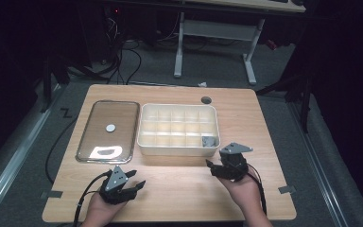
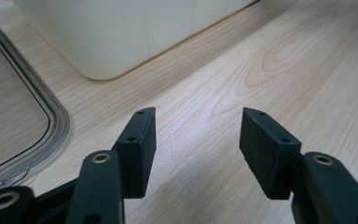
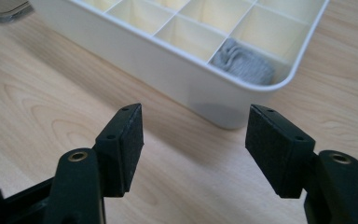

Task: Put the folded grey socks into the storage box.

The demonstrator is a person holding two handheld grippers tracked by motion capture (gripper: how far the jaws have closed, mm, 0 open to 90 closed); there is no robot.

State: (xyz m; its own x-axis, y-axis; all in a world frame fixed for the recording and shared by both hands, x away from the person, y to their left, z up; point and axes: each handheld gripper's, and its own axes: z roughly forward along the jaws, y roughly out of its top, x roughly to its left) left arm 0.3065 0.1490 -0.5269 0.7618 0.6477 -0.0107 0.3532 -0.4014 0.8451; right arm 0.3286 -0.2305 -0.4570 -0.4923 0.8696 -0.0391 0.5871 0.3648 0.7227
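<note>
Dim room, dark at both sides of the high view; grey carpet floor (image 1: 208, 75) beyond the desk, cables trailing at upper left, white legs of a second desk (image 1: 179, 47) at top centre.

Light wood desk (image 1: 179, 189) fills the middle of the frame. Round cable hole (image 1: 206, 100) near its far edge, right of centre.

White compartment box (image 1: 178, 149), centre of the frame, divided into a grid of small cells. Bottom-right corner cell holds a small grey bundle (image 1: 209, 140); in the right gripper view it looks like soft knitted cloth, lying against the corner wall. Other cells look bare as far as can be told.

Clear lid (image 1: 108, 131) with a metallic rim, flat on the desk just left of the box, apart from it. Small white round disc (image 1: 110, 127) at its middle; bright glare patch near its lower edge.

Left gripper (image 1: 134, 179), lower left of centre, held in the person's left hand (image 1: 101, 208), grey plate on top. Fingers (image 2: 137, 149) spread wide, nothing between them, bare wood under them; box corner and lid rim ahead in the left gripper view.

Right gripper (image 1: 212, 167), lower right of centre, held in the right hand (image 1: 243, 189), just below the box's right corner. Fingers (image 3: 121, 144) wide apart, holding nothing; box corner with the grey bundle straight ahead in the right gripper view, not touching.

Two small grey tape marks (image 1: 51, 194) at the desk's lower left and lower right edges.
</note>
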